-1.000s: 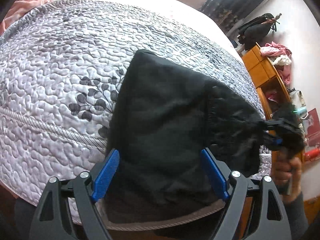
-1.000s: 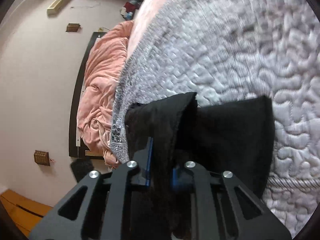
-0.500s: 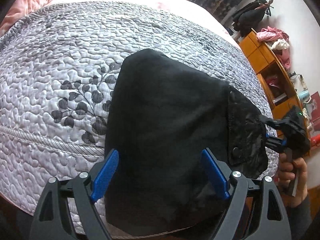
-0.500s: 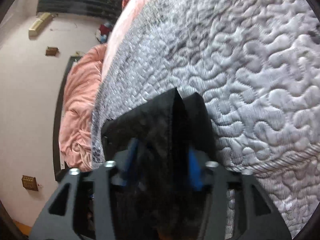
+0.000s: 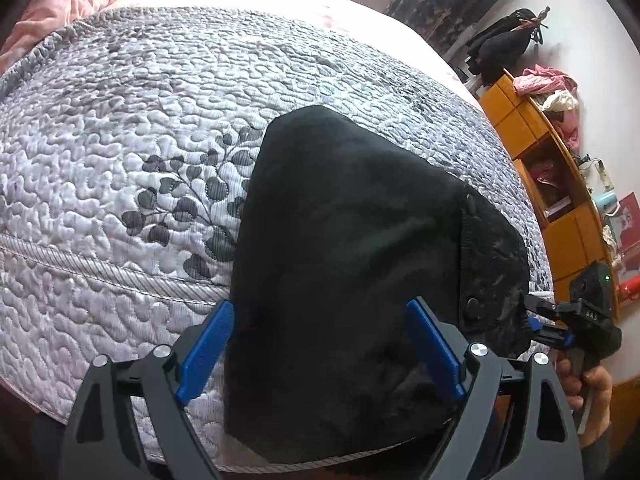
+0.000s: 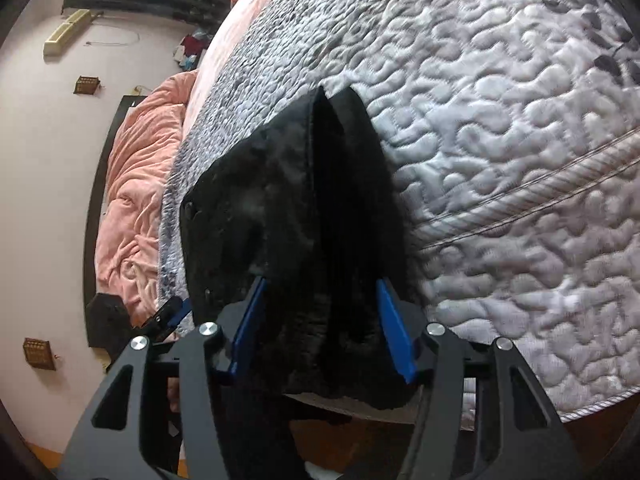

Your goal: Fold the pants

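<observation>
Pants [image 5: 352, 248] lie folded on the bed [image 5: 120, 128], between both tongs. Left tongs [image 5: 320, 344] opening, nothing pinched; right tongs [image 6: 324, 320] spread, pads clear of cloth. Best: smooth edges flat before regripping.

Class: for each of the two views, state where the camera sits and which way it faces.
Left wrist: sits on the left tongs, facing down over the black folded pants on the grey quilted bedspread; a hand shows.
Right wrist: sits on the right tongs, facing along the pants' edge; no body.
Shared: pants, bedspread, each other's tongs.
</observation>
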`<action>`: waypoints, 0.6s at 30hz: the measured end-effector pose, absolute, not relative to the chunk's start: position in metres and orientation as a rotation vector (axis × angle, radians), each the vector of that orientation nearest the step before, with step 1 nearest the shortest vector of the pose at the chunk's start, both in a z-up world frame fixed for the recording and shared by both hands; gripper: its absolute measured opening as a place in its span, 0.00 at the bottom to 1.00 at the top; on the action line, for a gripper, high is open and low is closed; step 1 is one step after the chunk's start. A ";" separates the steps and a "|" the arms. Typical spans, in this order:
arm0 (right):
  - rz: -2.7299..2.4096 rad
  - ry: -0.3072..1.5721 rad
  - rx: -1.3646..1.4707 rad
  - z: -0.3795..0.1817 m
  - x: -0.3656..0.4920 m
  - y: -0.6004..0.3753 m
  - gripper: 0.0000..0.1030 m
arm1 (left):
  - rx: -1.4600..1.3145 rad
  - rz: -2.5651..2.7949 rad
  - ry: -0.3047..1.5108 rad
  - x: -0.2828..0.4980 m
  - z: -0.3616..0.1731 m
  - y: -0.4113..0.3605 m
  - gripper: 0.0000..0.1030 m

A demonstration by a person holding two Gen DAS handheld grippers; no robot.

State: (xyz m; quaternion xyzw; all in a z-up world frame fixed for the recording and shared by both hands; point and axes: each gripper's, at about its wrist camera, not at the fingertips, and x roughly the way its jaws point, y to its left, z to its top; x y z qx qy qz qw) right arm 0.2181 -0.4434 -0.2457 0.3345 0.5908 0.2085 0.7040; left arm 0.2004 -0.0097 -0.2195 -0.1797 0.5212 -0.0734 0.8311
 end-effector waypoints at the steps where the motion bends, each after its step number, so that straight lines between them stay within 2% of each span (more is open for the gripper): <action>1: 0.457 1.316 0.756 -0.247 0.216 -0.447 0.62 | -0.383 -0.154 1.103 0.199 -0.219 -0.009 0.86; 4: 0.501 1.337 0.820 -0.254 0.215 -0.447 0.61 | -0.392 -0.148 1.101 0.197 -0.219 -0.005 0.86; 7: 0.501 1.347 0.802 -0.259 0.216 -0.440 0.36 | -0.396 -0.145 1.115 0.195 -0.224 -0.004 0.86; 8: 0.499 1.330 0.808 -0.256 0.216 -0.442 0.21 | -0.394 -0.146 1.115 0.195 -0.225 -0.005 0.86; 13: 0.440 1.242 0.850 -0.245 0.217 -0.469 0.20 | -0.382 -0.156 1.110 0.192 -0.225 -0.010 0.87; 16: 0.434 1.300 0.769 -0.253 0.224 -0.463 0.35 | -0.376 -0.164 1.144 0.195 -0.234 -0.015 0.87; 18: 0.394 1.234 0.717 -0.234 0.231 -0.469 0.40 | -0.364 -0.169 1.159 0.195 -0.239 -0.018 0.87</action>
